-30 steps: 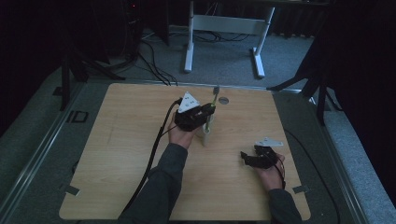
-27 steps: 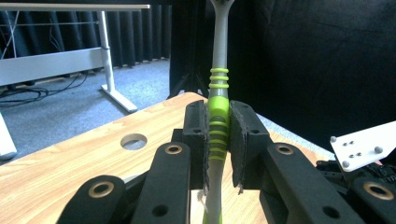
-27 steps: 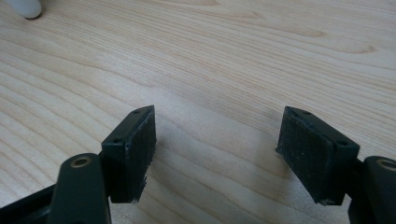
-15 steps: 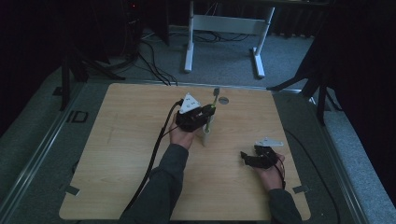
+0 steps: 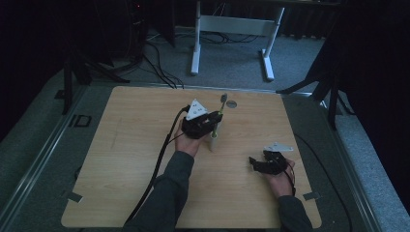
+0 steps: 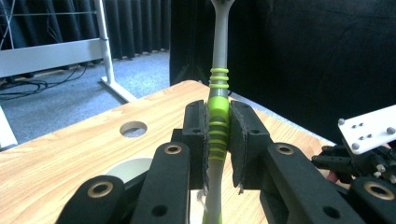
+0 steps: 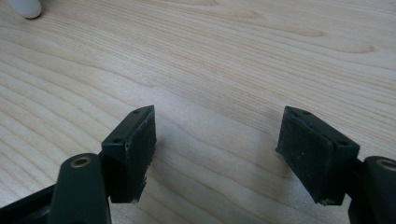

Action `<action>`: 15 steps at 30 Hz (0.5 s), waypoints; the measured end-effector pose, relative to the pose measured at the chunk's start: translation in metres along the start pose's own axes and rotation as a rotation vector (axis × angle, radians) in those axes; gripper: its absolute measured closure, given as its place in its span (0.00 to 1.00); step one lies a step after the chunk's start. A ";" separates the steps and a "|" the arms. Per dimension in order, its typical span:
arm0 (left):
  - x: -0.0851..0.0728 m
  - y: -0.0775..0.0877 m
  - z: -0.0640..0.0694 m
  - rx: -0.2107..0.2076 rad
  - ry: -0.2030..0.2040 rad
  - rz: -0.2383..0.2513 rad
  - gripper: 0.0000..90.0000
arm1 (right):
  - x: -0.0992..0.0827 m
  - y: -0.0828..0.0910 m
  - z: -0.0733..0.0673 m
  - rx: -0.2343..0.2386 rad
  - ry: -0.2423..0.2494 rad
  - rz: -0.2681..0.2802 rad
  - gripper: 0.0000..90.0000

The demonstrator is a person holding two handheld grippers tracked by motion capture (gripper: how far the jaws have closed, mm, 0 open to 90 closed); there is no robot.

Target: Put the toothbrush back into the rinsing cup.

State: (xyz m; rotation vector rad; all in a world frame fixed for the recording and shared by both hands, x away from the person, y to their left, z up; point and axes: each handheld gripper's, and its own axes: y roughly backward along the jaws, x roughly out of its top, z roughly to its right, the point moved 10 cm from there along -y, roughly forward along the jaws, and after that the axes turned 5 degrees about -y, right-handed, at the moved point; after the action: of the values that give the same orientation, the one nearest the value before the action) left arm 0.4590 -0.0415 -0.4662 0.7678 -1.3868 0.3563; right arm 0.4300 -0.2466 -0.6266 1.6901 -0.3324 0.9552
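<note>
A toothbrush (image 6: 218, 126) with a green and grey handle stands upright, head at the top, and my left gripper (image 6: 218, 135) is shut on its green grip. In the high view the left gripper (image 5: 212, 121) sits near the middle of the wooden table (image 5: 125, 159), with the toothbrush (image 5: 221, 104) rising above it and its lower end at a small white cup (image 5: 213, 143). The cup's rim (image 6: 126, 169) shows just below the jaws. My right gripper (image 7: 217, 140) hangs open over bare wood, low and to the right (image 5: 258, 164) in the high view.
A round hole (image 5: 231, 104) lies in the tabletop behind the toothbrush. The left gripper's black cable (image 5: 159, 164) trails back along the person's sleeve. A white object's edge (image 7: 25, 7) shows at the top left of the right gripper view. Dark floor and a table frame (image 5: 232, 29) lie beyond.
</note>
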 end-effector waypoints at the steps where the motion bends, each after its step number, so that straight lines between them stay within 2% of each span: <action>1: -0.001 0.000 0.000 -0.001 0.001 -0.004 0.86 | 0.000 0.000 0.000 0.000 0.000 0.000 0.31; 8: -0.008 0.002 -0.001 -0.006 0.006 -0.022 0.86 | 0.000 0.000 0.000 0.000 -0.001 0.000 0.31; 10: -0.013 0.003 0.000 -0.013 0.004 -0.040 0.85 | 0.000 0.000 0.000 0.000 0.000 0.000 0.31; 12: -0.021 0.005 0.003 -0.029 -0.012 -0.071 0.69 | 0.000 0.000 0.000 0.000 0.001 0.000 0.31; 14: -0.031 0.008 0.002 0.006 -0.039 -0.120 0.48 | 0.000 0.000 0.000 0.000 0.003 0.001 0.30; 15: -0.035 0.009 0.003 0.003 -0.037 -0.132 0.44 | 0.000 0.000 0.000 0.001 0.002 0.001 0.30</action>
State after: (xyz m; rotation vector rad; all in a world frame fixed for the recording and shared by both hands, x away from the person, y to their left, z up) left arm 0.4448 -0.0294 -0.4974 0.8678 -1.3622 0.2425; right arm 0.4301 -0.2466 -0.6267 1.6905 -0.3312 0.9574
